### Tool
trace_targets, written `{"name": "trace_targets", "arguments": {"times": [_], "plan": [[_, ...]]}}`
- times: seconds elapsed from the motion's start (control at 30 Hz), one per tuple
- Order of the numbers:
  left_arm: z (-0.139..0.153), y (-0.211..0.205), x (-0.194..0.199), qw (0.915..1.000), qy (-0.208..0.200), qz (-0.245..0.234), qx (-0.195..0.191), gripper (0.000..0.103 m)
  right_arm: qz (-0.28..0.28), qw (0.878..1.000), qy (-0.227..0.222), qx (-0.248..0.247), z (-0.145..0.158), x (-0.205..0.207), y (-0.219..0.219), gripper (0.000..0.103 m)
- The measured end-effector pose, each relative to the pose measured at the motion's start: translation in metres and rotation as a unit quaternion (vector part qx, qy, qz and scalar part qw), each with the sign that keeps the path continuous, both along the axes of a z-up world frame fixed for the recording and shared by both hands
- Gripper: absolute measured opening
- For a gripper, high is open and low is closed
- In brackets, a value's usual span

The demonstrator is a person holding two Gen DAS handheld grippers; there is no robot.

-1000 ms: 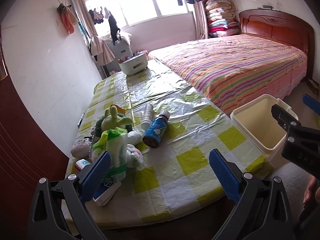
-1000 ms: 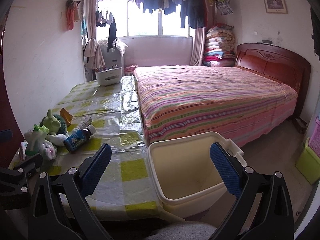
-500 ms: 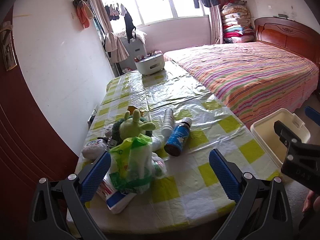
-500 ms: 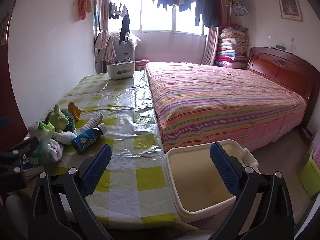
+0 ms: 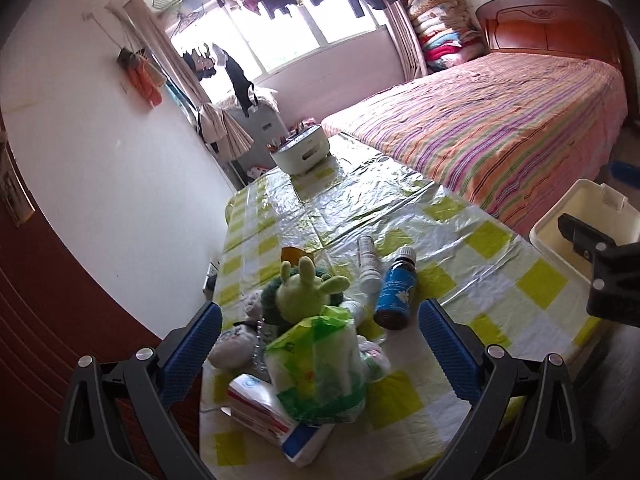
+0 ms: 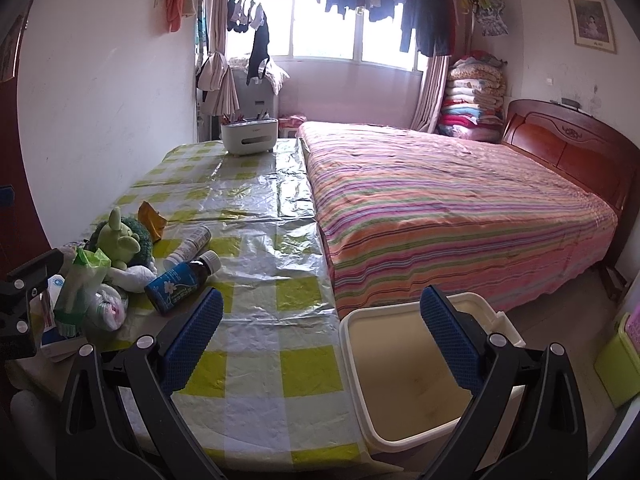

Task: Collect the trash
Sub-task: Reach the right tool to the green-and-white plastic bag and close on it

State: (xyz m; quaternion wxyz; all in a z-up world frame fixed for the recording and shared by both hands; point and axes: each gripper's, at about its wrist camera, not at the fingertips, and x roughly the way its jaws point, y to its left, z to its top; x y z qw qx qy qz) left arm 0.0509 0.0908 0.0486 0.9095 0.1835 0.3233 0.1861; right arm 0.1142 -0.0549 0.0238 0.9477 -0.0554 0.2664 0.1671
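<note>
Bin (image 6: pixel 404 380) beside table edge (image 6: pixel 332 304), clutter (image 5: pixel 320 344) near corner

Table cover (image 5: pixel 400 208): glossy crinkled plastic film. Bin (image 6: pixel 404 380): smooth matt cream plastic. Blue bottle (image 5: pixel 394 294) at 3 o'clock of plush toy (image 5: pixel 308 292): glossy label. Toy: fuzzy cloth. Gripper pads (image 5: pixel 196 340): textured blue rubber. Headboard (image 6: pixel 576 152): polished wood.

The left hand-held gripper (image 5: pixel 320 354) is a black plastic frame with two angled arms, each tipped with a blue textured pad (image 5: pixel 191 346) and pinned with round silver screws. The right hand-held gripper (image 6: pixel 322 338) is built the same: black arms with cut-out slots, blue dimpled pads (image 6: pixel 450 342), and silver screw heads behind each pad.
</note>
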Motion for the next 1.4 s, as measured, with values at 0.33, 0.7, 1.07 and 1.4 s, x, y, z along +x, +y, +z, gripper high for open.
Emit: {"name": "trace_targets", "arguments": {"times": [0.33, 0.7, 1.07, 1.4], "plan": [[-0.009, 0.016, -0.013, 0.9935, -0.030, 0.064, -0.090, 0.096, 0.010, 1.000, 0.014, -0.005, -0.008, 0.004, 0.009, 0.097], [-0.020, 0.016, -0.015, 0.9931, -0.014, 0.080, -0.084, 0.096, 0.023, 0.999, 0.026, -0.007, -0.014, 0.008, 0.015, 0.097], [-0.023, 0.024, -0.018, 0.9910, -0.007, 0.092, -0.098, 0.096, 0.033, 0.999, 0.029, -0.011, -0.014, 0.008, 0.019, 0.097], [-0.024, 0.031, -0.024, 0.9897, -0.005, 0.102, -0.101, 0.096, 0.043, 0.999, 0.027, -0.015, -0.012, 0.005, 0.025, 0.097]]}}
